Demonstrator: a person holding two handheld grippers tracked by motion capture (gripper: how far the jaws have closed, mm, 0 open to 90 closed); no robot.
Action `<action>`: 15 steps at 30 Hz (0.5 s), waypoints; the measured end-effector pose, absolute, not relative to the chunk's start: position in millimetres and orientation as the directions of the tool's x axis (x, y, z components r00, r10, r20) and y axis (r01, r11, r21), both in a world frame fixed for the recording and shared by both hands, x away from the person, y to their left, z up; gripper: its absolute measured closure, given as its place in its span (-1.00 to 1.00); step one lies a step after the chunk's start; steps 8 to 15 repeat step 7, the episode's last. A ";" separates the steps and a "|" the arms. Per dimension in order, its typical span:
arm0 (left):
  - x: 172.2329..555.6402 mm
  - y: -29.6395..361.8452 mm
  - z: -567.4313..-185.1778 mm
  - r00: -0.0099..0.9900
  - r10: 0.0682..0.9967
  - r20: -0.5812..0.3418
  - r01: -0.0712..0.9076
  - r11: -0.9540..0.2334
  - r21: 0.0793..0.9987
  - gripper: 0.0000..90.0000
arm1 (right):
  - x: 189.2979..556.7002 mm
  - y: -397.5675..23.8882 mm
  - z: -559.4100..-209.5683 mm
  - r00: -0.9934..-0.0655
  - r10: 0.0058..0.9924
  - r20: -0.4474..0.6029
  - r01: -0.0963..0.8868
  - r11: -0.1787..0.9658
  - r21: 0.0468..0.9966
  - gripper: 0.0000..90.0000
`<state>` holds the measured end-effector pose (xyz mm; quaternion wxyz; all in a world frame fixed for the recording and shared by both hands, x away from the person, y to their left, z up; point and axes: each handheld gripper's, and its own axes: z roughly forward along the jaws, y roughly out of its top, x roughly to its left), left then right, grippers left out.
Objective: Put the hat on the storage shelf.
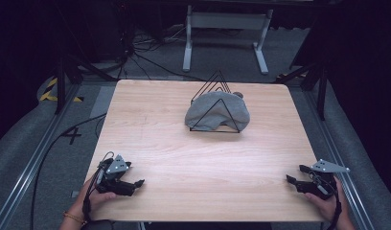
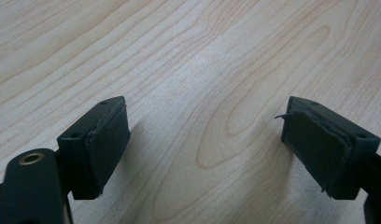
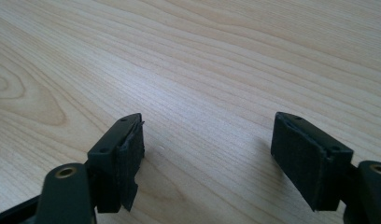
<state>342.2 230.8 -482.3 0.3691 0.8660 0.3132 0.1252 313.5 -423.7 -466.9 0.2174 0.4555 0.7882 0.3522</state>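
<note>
A pale wood-grain surface [image 1: 184, 163] stands on grey carpet floor [image 1: 50, 139]. At twelve o'clock, a white metal frame [image 1: 227, 28] rests amid black cables [image 1: 145, 52]. Yellow-black hazard tape [image 1: 52, 91] lies at ten o'clock. The far room is dark.

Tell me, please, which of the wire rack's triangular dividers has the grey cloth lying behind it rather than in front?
The frontmost triangle of the wire rack, nearest the person: the grey cloth shows through its outline, while the rear triangles rise above the cloth.
</note>
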 end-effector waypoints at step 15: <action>342.6 230.9 -482.1 0.773 0.635 -0.012 0.450 -0.535 0.715 -0.67 | 313.5 -424.0 -466.7 -0.489 0.872 -0.022 0.567 0.337 0.752 -0.42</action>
